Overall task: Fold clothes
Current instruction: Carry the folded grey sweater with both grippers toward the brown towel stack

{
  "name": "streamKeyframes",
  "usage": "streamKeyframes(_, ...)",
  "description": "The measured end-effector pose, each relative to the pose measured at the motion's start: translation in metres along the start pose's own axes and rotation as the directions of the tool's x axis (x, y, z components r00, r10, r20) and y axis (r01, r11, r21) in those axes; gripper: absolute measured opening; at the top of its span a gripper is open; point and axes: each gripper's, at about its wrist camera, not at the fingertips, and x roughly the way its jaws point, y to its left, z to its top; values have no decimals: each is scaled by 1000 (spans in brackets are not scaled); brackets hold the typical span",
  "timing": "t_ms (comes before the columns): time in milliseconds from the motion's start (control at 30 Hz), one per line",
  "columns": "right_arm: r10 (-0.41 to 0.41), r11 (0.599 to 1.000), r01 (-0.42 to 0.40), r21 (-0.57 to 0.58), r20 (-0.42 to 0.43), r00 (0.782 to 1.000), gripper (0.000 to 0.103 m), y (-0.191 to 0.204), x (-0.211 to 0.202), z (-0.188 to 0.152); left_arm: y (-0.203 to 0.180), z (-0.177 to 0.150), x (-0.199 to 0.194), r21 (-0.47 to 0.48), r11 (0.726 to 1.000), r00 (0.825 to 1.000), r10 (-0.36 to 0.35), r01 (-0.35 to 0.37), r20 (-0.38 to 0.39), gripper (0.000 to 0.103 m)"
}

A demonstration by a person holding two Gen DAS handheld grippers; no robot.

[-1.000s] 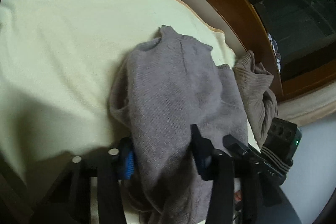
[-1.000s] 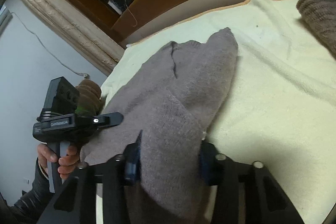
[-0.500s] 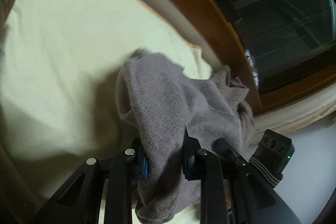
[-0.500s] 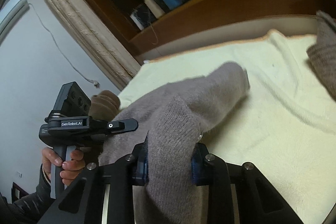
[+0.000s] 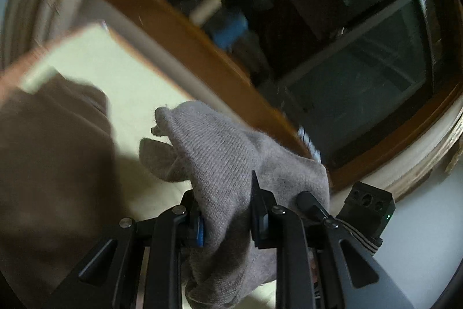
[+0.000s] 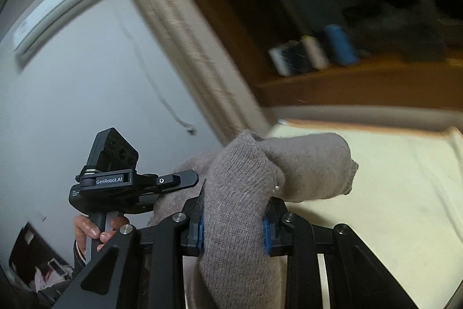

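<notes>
A grey-brown knit sweater (image 5: 228, 161) is lifted off the cream blanket (image 5: 95, 62). My left gripper (image 5: 228, 216) is shut on a bunched fold of it, and the cloth hangs over the fingers. My right gripper (image 6: 234, 225) is shut on another fold of the same sweater (image 6: 260, 173), which drapes forward over the blanket (image 6: 390, 187). In the right wrist view the left gripper (image 6: 121, 184) shows at the left, held by a hand. In the left wrist view the right gripper's body (image 5: 367, 204) shows at the lower right.
A second brown knit garment (image 5: 49, 158) lies blurred at the left on the blanket. A wooden headboard shelf (image 6: 361, 89) with small items runs behind the bed. A curtain (image 6: 179, 28) and a white wall with an air conditioner (image 6: 55, 10) are at the left.
Both grippers have risen and tilted up with the sweater, lifting it off the blanket. The sweater is now bunched and hanging between them, and the views point at the headboard.
</notes>
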Motion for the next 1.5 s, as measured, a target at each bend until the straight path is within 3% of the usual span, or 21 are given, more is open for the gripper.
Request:
streamKeyframes(167,131,989,-131,-68,-3,991,30,62,41,11,5,15,-87,23,996,986,82,-86,146,25)
streamKeyframes(267,191,978,-192,-78,-21,981,30,88,66,7,25,13,-118,10,987,972,157,-161,173,26)
streamKeyframes(367,174,982,-181,-47,-127,977,30,85,105,-21,70,2,-109,-50,964,959,263,-259,104,28)
streamKeyframes(433,147,987,-157,-30,-210,967,30,79,133,-43,111,-9,-92,-95,937,940,340,-336,28,30)
streamKeyframes(467,109,993,-117,-19,-254,961,31,71,148,-58,131,-15,-83,-118,921,928,373,-372,-7,33)
streamKeyframes(500,69,996,-82,-35,-284,956,33,65,158,-71,149,-23,-74,-144,910,921,387,-388,-37,44)
streamKeyframes(600,-17,997,-8,-80,-314,949,65,50,168,-99,161,-34,-67,-131,924,933,358,-359,-28,47)
streamKeyframes(700,11,998,-29,-53,-314,949,73,46,158,-99,149,-29,-72,-92,929,933,360,-359,-8,54)
streamKeyframes(767,52,997,-66,-33,-310,949,73,47,152,-95,138,-24,-85,-77,934,936,352,-349,28,57)
streamKeyframes(900,213,974,-185,131,-249,945,77,29,145,-78,115,-23,-106,-43,956,952,292,-289,93,67)
streamKeyframes(1000,356,906,-280,318,-215,909,78,10,156,-75,97,-27,-99,-5,967,962,255,-255,97,75)
streamKeyframes(1067,400,872,-302,385,-206,893,78,0,167,-72,87,-30,-93,21,971,968,236,-239,89,76)
streamKeyframes(1167,421,838,-291,461,-209,882,78,-17,190,-70,79,-32,-93,31,974,971,219,-223,98,76)
streamKeyframes(1200,448,820,-299,488,-221,866,78,-20,200,-71,77,-31,-97,27,977,972,209,-213,106,76)
streamKeyframes(1400,463,801,-283,527,-246,852,78,-26,222,-76,61,-26,-131,42,980,959,180,-193,218,76)
streamKeyframes(1500,492,770,-297,564,-229,840,79,-29,231,-74,52,-29,-125,79,983,968,145,-164,207,78)
